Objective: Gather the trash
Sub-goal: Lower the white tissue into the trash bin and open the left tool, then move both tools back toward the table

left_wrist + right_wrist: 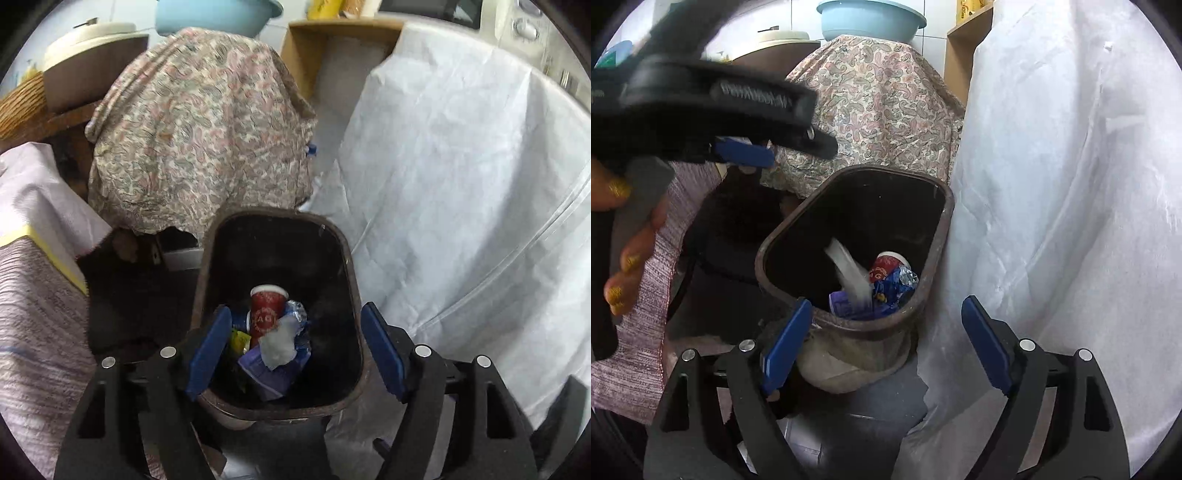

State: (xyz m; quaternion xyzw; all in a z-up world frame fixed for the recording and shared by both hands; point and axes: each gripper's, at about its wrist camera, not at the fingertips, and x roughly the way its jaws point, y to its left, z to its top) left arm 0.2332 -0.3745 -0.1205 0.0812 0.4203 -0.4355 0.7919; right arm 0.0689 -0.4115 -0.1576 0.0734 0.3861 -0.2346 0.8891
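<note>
**Both grippers over the bin, nothing held**

Bin (280, 236) sits directly below and ahead of the left gripper (295, 350); its long axis runs away from the camera, along the fingers. Left jaws spread wide, empty, straddling the near rim. Inside: red cup (267, 310), a white scrap (279, 345), blue and purple wrappers.

Right gripper (886, 341) also spread wide and empty, set back from the bin (945, 206), which lies ahead and slightly left. In the right view the scrap (849, 271) is a blurred streak within the bin mouth, likely falling.

Left gripper (746, 153) is nearer, hanging above the bin, pointed down. My read: drop done; next trash lies out of view.
</note>
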